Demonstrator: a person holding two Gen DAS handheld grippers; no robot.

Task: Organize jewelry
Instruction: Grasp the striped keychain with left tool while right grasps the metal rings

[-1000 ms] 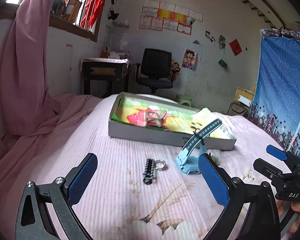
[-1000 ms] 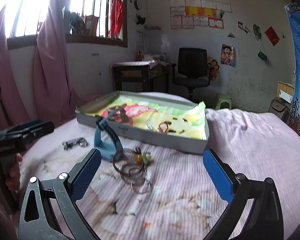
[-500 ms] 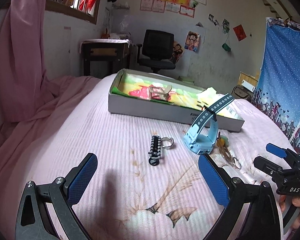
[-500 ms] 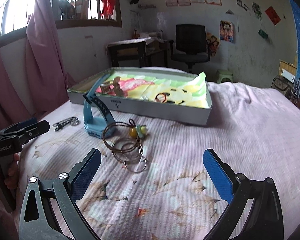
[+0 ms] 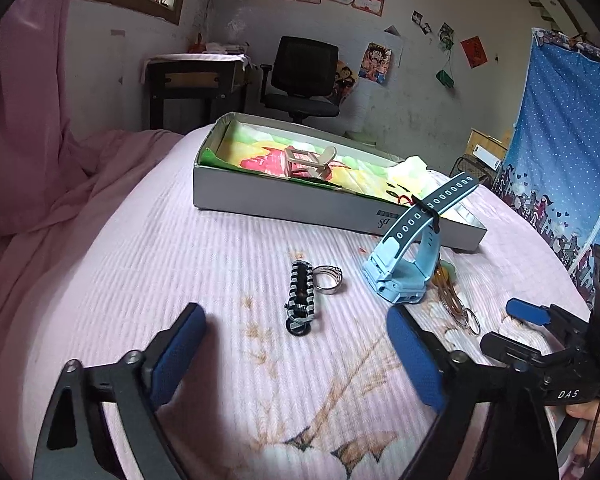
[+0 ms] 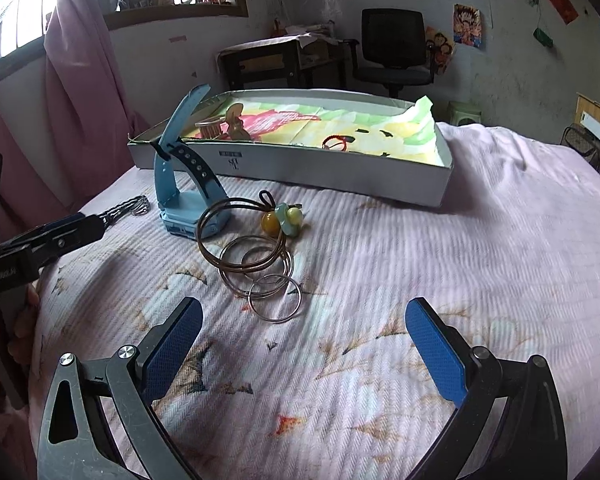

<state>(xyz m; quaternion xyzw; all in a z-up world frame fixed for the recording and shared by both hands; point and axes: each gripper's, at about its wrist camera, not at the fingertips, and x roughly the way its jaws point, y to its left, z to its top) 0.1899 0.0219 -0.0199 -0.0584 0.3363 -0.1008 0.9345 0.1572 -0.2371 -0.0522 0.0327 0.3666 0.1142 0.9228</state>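
A black braided keychain (image 5: 301,296) with a silver ring (image 5: 328,279) lies on the pink bedspread just ahead of my open, empty left gripper (image 5: 296,354). A light blue watch (image 5: 404,264) stands to its right; it also shows in the right wrist view (image 6: 186,196). A pile of wire bangles and rings (image 6: 256,268) with yellow and green beads (image 6: 282,220) lies just ahead of my open, empty right gripper (image 6: 304,344). A shallow grey box (image 5: 260,196) lined with colourful paper holds a gold bracelet (image 5: 304,162) and a red cord loop (image 6: 334,144).
The right gripper (image 5: 540,344) shows at the right edge of the left wrist view; the left gripper (image 6: 52,236) shows at the left of the right wrist view. A pink curtain (image 5: 24,120) hangs left. A desk (image 5: 196,80) and office chair (image 5: 304,80) stand beyond the bed.
Both grippers have moved forward and lower toward the bedspread; the keychain, watch and bangles now appear nearer and larger. Nothing on the bed has moved.
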